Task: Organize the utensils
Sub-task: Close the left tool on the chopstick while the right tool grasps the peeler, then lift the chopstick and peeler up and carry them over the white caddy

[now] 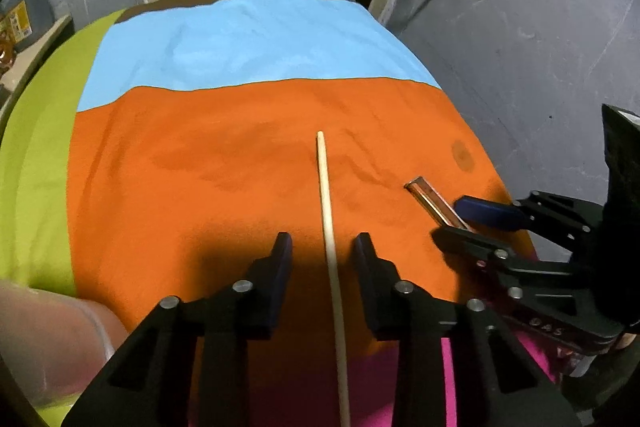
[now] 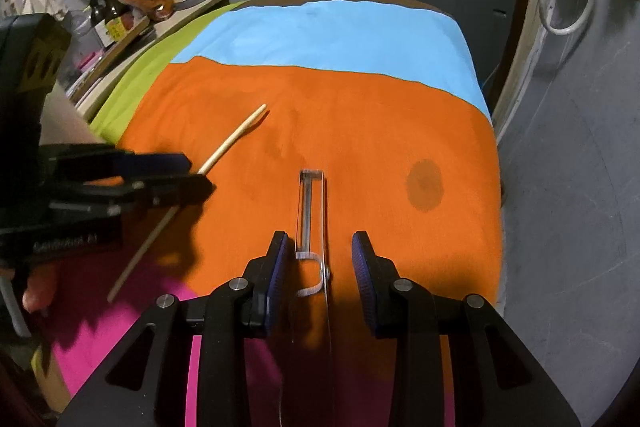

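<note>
A pale wooden chopstick (image 1: 324,179) (image 2: 236,137) lies on the orange part of the cloth (image 1: 180,167). My left gripper (image 1: 322,241) (image 2: 200,174) straddles it, open, with a gap of cloth showing on each side of the stick. To its right, a narrow clear case (image 2: 312,199) (image 1: 424,193) with a metal utensil inside lies lengthwise on the cloth. My right gripper (image 2: 320,239) (image 1: 446,221) is around the case's near part. Its left pad is close to the case and orange cloth shows before the right pad, so it reads as open.
The cloth has blue (image 2: 340,35), green (image 1: 36,167) and pink (image 2: 120,327) panels and a dark round stain (image 2: 425,185). Bottles and packets (image 2: 116,11) crowd a shelf at the left. A grey wall and a white cable (image 2: 560,7) bound the right edge. A hand (image 1: 48,339) is at the lower left.
</note>
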Demonstrator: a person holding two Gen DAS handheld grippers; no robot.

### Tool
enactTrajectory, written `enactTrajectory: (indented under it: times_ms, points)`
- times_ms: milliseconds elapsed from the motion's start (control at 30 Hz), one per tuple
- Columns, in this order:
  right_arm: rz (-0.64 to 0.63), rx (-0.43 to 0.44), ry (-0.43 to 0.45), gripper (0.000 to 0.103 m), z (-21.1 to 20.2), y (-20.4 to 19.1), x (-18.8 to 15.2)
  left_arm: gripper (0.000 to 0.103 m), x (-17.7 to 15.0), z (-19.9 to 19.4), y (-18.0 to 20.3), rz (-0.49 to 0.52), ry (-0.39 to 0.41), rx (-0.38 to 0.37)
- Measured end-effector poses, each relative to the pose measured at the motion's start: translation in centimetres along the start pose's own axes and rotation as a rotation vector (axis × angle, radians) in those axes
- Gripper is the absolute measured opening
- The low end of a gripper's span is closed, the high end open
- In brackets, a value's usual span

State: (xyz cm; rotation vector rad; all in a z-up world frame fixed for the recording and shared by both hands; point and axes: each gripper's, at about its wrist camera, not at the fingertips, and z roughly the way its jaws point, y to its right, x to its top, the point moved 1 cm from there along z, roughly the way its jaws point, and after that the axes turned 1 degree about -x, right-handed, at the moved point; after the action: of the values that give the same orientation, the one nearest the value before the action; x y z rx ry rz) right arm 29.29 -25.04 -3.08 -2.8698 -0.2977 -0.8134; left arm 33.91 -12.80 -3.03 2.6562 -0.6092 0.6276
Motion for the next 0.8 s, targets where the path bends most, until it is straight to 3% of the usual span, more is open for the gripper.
enactTrajectory:
  times_ms: [167, 300, 367, 567, 700, 800]
  points:
    - [-0.053, -0.061, -0.020, 0.030, 0.8, -1.1, 0.9, 0.004, 0.2, 0.3, 0.4, 0.000, -0.023, 0.005]
    - [-0.032, -0.028, -0.051, 0.014, 0.8, -0.8, 1.2, 0.003, -0.1, 0.0, 0.5, -0.019, -0.012, -0.008]
    - [0.007, 0.006, -0.067, 0.011, 0.8, -0.3, 1.3, 0.003, -0.4, -0.5, 0.8, -0.015, 0.016, 0.008]
    - [0.093, 0.079, -0.020, 0.010, -0.1, 0.5, 0.8, 0.003, -2.4, -3.9, 1.2, 0.001, 0.178, 0.065]
    - [0.157, 0.153, 0.127, 0.010, -2.7, 0.4, -0.2, 0.003, -5.2, -7.2, 1.3, 0.013, 0.386, 0.107]
    - [0.148, 0.155, 0.282, 0.010, -5.3, -0.6, -1.1, 0.002, -6.9, -9.2, 1.6, 0.026, 0.504, 0.139]
